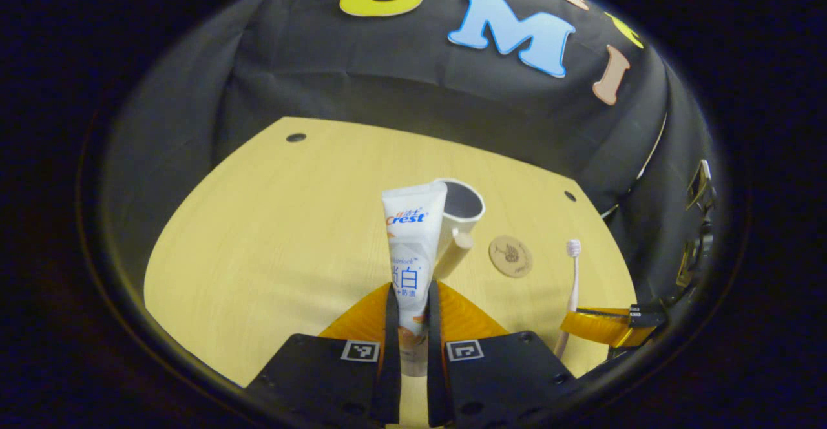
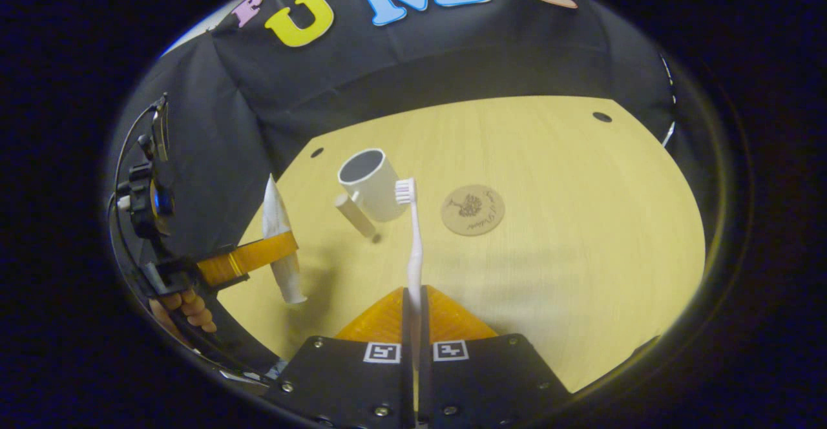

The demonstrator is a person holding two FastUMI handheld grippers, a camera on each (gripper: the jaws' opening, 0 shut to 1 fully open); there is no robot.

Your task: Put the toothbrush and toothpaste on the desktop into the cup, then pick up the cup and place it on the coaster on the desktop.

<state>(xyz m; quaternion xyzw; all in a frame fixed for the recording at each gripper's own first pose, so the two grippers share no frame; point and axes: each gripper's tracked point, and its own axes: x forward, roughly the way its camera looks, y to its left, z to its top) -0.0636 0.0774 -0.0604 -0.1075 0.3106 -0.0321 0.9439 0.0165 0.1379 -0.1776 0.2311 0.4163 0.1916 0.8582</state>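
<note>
At lower centre of the left gripper view, the left gripper has its jaws closed on the toothpaste, tube upright, clear of the bench. At lower centre of the right gripper view, the right gripper has its jaws clamped on the toothbrush, bristles up. The cup stands at centre, handle toward the camera; the coaster lies just right of it, apart.
</note>
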